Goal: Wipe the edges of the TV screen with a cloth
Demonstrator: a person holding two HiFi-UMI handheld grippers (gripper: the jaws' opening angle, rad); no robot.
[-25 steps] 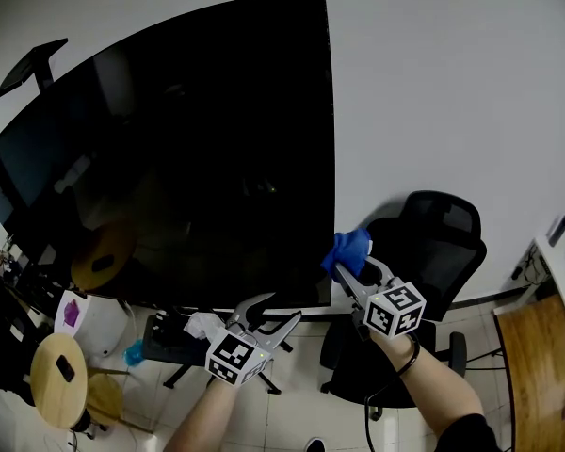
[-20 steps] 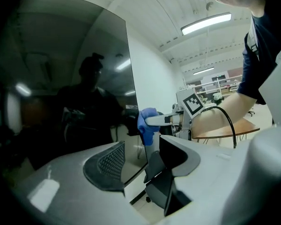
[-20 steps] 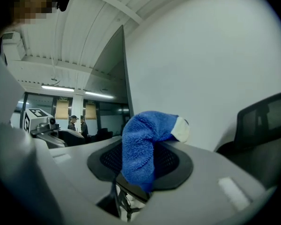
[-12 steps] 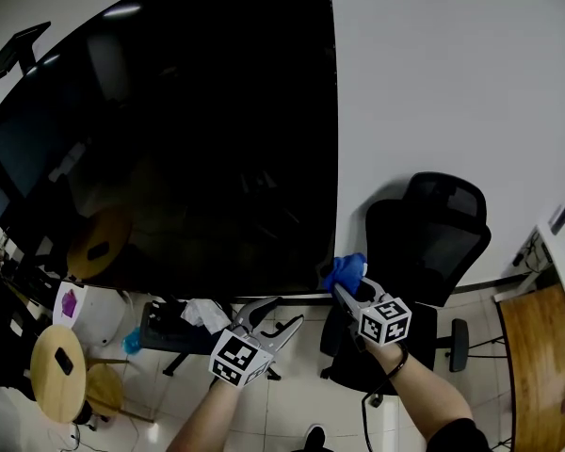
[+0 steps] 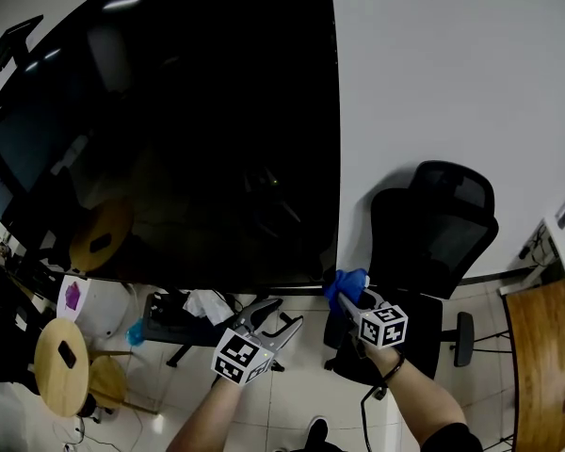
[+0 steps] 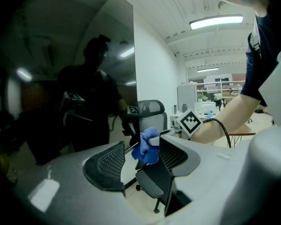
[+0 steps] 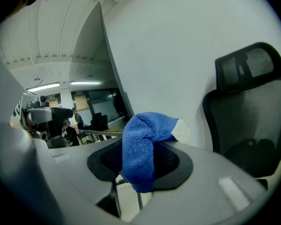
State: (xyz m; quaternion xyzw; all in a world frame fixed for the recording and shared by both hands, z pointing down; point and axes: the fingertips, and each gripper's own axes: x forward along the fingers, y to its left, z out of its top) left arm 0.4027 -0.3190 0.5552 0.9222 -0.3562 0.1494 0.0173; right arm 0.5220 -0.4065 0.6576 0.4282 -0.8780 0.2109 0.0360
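The big black TV screen [image 5: 169, 139] fills the left of the head view; its right edge runs down to a bottom corner [image 5: 333, 279]. A blue cloth [image 5: 347, 283] sits right at that corner, with my right gripper [image 5: 345, 292] shut on it. In the right gripper view the cloth [image 7: 140, 139] drapes over the jaws, beside the TV's edge [image 7: 107, 64]. My left gripper [image 5: 281, 311] hangs open and empty below the TV's bottom edge, left of the cloth. From the left gripper view, the cloth [image 6: 145, 146] shows beyond its spread jaws.
A black office chair [image 5: 433, 243] stands against the white wall [image 5: 433, 83], right behind the right gripper. Round wooden stools [image 5: 61, 365] and a black stand base [image 5: 169, 332] sit under the TV. A wooden desk [image 5: 546, 356] is at far right.
My right gripper has slid the cloth down the TV's right edge to its bottom corner. The left gripper has sunk a little as well and stays open.
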